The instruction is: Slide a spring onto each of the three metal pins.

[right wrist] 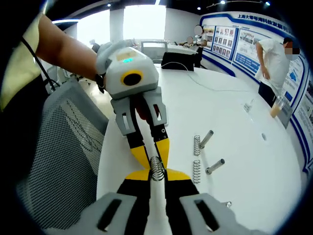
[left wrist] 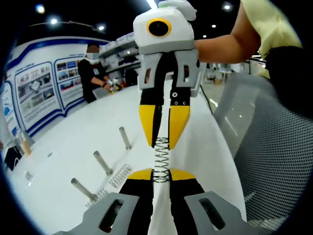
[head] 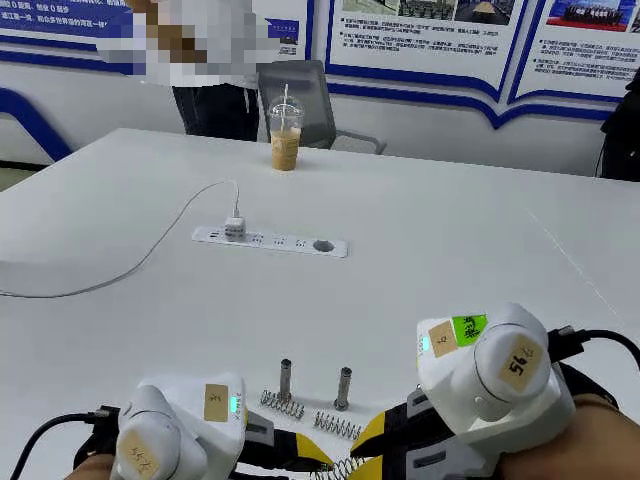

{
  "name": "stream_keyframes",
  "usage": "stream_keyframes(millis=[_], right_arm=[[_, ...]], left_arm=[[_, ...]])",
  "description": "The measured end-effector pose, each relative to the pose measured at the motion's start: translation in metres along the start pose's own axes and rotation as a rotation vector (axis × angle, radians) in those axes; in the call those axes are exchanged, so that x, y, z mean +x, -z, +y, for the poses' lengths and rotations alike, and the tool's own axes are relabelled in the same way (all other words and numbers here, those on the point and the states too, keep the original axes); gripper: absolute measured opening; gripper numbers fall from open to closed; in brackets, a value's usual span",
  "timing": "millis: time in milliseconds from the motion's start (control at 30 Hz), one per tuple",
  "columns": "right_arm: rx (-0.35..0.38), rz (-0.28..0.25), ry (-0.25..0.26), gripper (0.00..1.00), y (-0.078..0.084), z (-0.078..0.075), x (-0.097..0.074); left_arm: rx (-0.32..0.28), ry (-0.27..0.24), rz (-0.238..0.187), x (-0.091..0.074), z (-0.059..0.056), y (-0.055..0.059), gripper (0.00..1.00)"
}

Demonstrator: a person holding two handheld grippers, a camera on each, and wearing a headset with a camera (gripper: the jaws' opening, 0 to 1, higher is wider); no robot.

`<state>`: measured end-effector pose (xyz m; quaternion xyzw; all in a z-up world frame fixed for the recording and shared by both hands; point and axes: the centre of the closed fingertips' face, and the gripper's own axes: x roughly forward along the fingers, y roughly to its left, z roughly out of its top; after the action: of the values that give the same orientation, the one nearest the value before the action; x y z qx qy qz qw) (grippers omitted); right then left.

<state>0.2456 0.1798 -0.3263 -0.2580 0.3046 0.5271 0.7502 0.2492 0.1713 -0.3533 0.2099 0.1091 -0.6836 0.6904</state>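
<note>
Evidently the first of the three fittings is in hand, and none is done yet. A thin coiled steel spring (left wrist: 161, 159) hangs in the air close to the near edge of the white desk (head: 420, 250), held at both ends. The left gripper (left wrist: 161, 175) has its yellow-tipped jaws pressed together on one end, and the right gripper (left wrist: 165, 134) pinches the other end the same way. The three short grey metal pins (left wrist: 102, 162) stand in a row a little further in from that edge, all bare. Two more loose steel springs (head: 282, 404) lie flat on the desk just beside them. As I judge it, one gripper must now let go so the other can carry the spring to a pin. That gripper should hold the coil by its side and leave the open end clear. The bore then has to be lined up over the pin's top and lowered straight, since a tilted coil would probably catch on the tip.
</note>
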Motion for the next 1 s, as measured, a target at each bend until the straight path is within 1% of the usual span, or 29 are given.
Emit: stream_keyframes(millis=[233,600,667,767,1000], right_arm=[[-0.014,-0.007,-0.002,0.12,-0.007,0.001,0.0],[-0.02,-0.003,0.002,0.12,-0.008,0.001,0.001],[-0.021,0.0,0.006,0.12,-0.007,0.0,0.001],[-0.018,0.002,0.012,0.12,-0.006,-0.003,-0.001],[-0.007,0.012,0.032,0.12,-0.002,-0.012,-0.01]], left_arm=[[-0.001,0.0,-0.001,0.001,-0.001,-0.001,0.12],[-0.013,-0.009,-0.007,0.001,0.0,-0.001,0.12],[-0.018,-0.009,-0.008,0.002,0.0,-0.001,0.14],[-0.033,-0.011,-0.007,0.003,0.0,-0.001,0.2],[-0.061,-0.029,-0.012,0.0,0.002,0.001,0.24]])
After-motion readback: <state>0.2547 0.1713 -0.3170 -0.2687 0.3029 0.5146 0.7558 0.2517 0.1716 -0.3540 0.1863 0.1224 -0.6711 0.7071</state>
